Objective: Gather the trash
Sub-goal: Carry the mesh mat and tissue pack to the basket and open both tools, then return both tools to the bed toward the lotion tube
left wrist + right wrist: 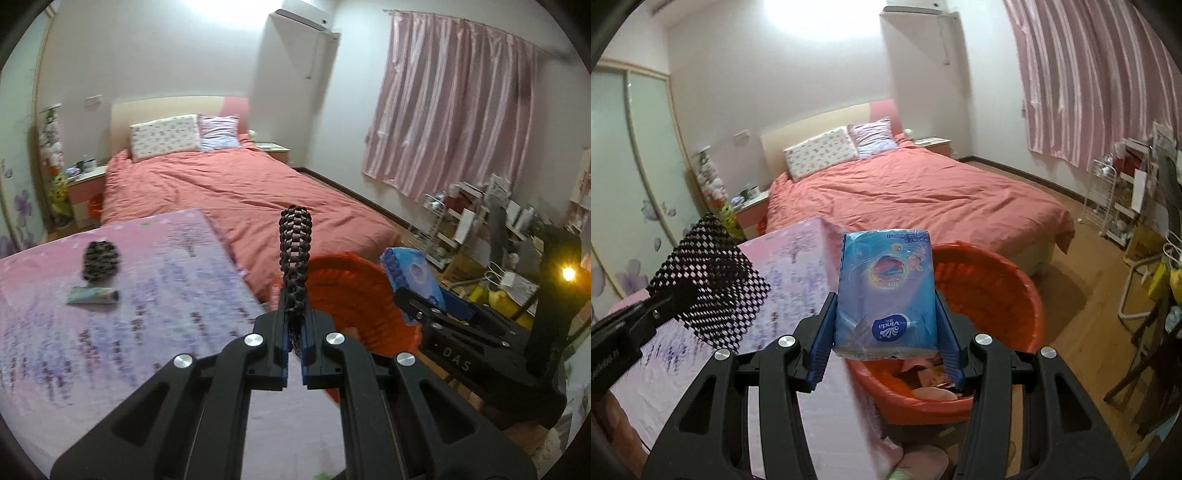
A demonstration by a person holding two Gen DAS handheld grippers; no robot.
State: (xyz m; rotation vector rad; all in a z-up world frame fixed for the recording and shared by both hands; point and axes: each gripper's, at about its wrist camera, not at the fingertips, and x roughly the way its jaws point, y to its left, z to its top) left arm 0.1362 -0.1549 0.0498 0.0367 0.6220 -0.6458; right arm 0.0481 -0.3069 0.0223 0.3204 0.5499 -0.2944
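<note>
My left gripper (294, 345) is shut on a black mesh net (295, 251), held upright above the table's right edge; it also shows in the right wrist view (709, 280). My right gripper (886, 347) is shut on a blue Vinda tissue pack (886, 291), held over the rim of the orange-lined trash bin (1015, 295). The bin (354, 295) and the pack (410, 277) also show in the left wrist view. Another black mesh piece (100, 260) and a small squeezed tube (94, 295) lie on the table.
A pink and purple cloth covers the table (147, 314) at left. A bed with a red cover (240, 192) stands behind. Shelves and clutter (480, 229) line the right wall under pink curtains. Trash lies inside the bin (931, 380).
</note>
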